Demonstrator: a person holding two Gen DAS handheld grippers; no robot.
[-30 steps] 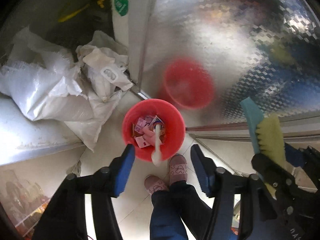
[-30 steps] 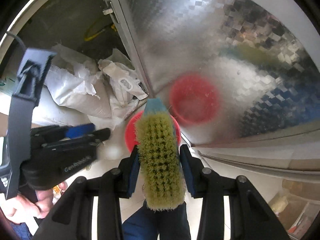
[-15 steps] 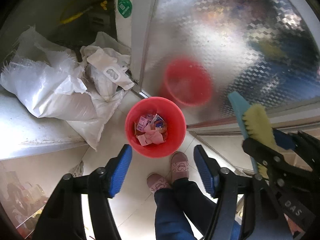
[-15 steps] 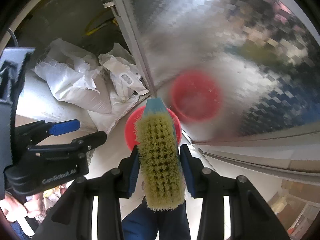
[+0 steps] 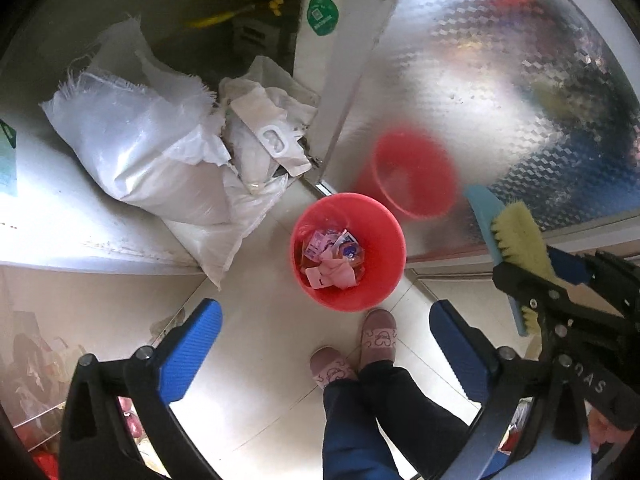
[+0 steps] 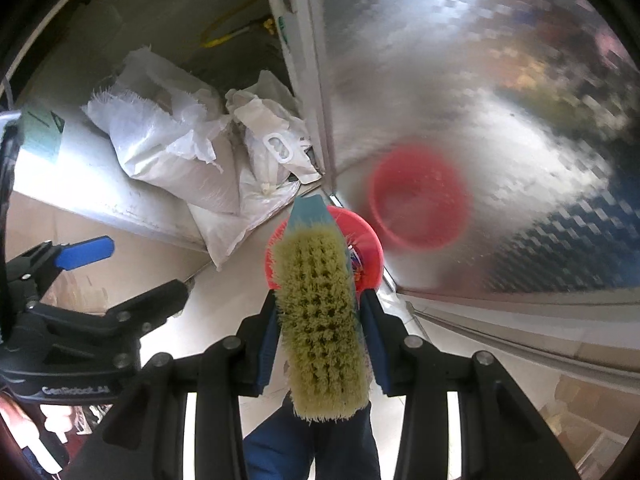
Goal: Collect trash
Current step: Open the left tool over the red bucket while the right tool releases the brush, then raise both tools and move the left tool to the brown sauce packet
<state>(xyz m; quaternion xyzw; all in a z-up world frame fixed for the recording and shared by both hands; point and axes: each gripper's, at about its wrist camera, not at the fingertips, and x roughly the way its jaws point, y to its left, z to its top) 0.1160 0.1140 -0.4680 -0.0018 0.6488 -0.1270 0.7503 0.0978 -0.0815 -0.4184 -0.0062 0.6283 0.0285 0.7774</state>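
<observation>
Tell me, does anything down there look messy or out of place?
The white sacks slump torn and frayed beside the metal door, spilling toward the red bin. Oddly for trash collecting, the right gripper clamps a scrubbing brush.

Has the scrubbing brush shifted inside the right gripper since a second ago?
No. In the right wrist view the brush sits clamped between the right gripper's blue pads as before, its teal tip overlapping the red bin.

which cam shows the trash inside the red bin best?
Left wrist. It looks straight down into the red bin, so the pink wrappers inside are in plain sight. In the right wrist view the brush covers most of the bin; only part of its rim shows.
</observation>
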